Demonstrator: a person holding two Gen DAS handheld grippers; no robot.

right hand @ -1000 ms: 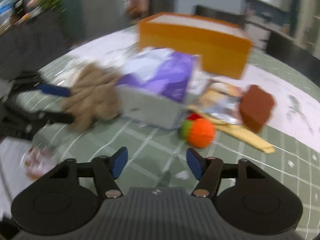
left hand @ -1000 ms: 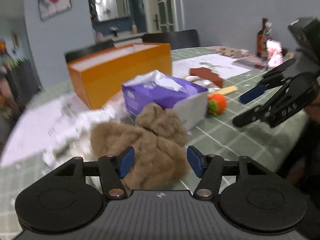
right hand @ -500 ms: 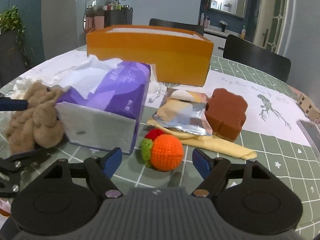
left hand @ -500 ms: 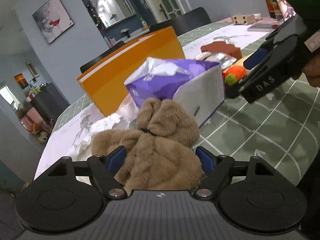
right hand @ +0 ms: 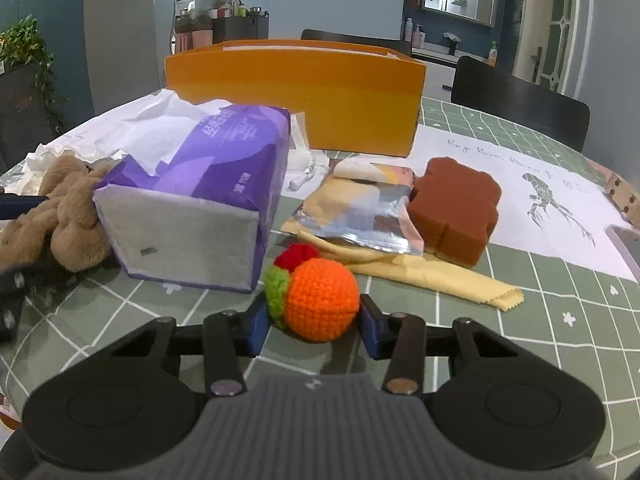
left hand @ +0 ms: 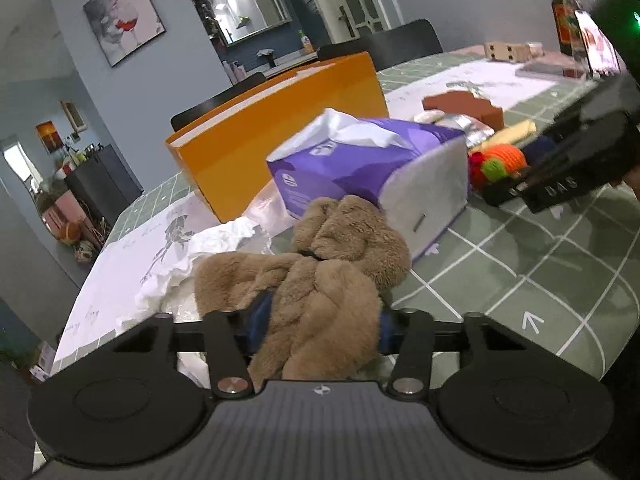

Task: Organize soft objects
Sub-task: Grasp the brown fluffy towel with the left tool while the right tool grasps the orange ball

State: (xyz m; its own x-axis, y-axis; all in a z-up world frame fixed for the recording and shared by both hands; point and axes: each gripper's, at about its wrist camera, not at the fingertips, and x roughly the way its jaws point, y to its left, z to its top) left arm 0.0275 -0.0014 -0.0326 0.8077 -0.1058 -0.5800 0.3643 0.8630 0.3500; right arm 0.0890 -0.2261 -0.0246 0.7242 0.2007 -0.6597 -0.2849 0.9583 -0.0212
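A tan plush toy (left hand: 332,280) lies on the green checked tablecloth beside a purple tissue pack (left hand: 360,168). My left gripper (left hand: 322,324) is closing, and its blue pads sink into the plush fur on both sides. An orange crocheted ball (right hand: 320,300) with green and red bits sits in front of the tissue pack (right hand: 224,168). My right gripper (right hand: 312,326) is closing too, its pads touching the ball's left and right sides. The plush toy (right hand: 68,216) also shows at the left of the right wrist view. An open orange box (right hand: 296,92) stands behind.
A brown sponge (right hand: 456,208), a foil pouch (right hand: 360,216) and a yellow cloth (right hand: 440,276) lie right of the ball. Crumpled white paper (left hand: 208,256) sits left of the plush. Bottles (left hand: 564,20) stand far right. Dark chairs (right hand: 520,108) ring the table.
Both grippers dropped and moved in on their objects. The left jaws narrowed onto the plush toy. The right jaws narrowed around the crocheted ball, which now sits between the pads.
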